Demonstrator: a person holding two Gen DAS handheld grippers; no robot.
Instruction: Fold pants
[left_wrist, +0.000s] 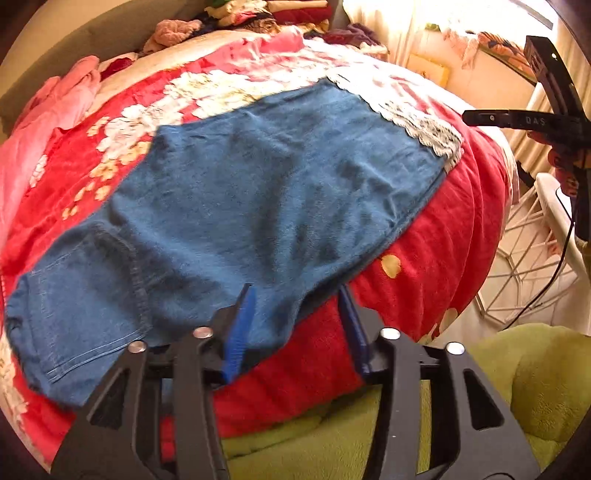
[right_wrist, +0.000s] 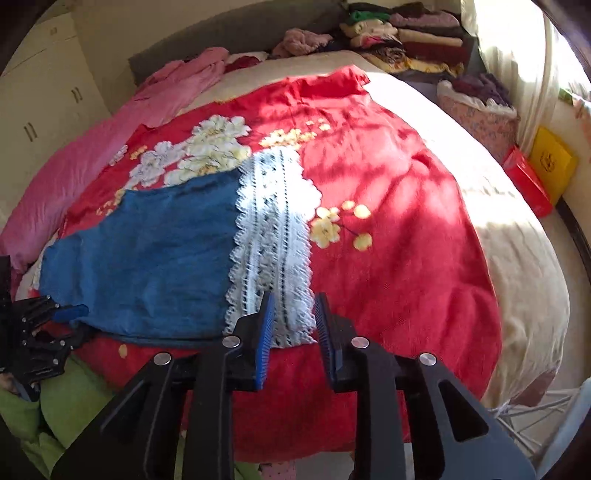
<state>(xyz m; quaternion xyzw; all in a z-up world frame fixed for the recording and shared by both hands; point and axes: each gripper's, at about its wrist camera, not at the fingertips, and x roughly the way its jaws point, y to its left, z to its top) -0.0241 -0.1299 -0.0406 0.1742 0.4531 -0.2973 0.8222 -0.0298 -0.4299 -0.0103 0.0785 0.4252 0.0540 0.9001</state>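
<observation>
Support: bed (right_wrist: 517, 236), cream sheet showing along the right side.
Cover: red floral blanket (right_wrist: 388, 221) lying spread over most of the bed.
On blanket: blue pants (left_wrist: 258, 192) lying flat, white lace hem (right_wrist: 273, 236) pointing away from the waist.
Left side: pink cloth (right_wrist: 74, 166) lying bunched along the blanket's edge.
Head end: folded clothes (right_wrist: 406, 37) sitting stacked.
Light: sun patches falling across blanket and sheet.

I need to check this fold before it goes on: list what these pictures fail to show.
- Pants: left wrist view, near edge hidden behind the left gripper.
- Lace hem: right wrist view, near end behind the right gripper.
- Folded clothes: too small to identify.
- Layers under the pants: hidden by the top layer.
</observation>
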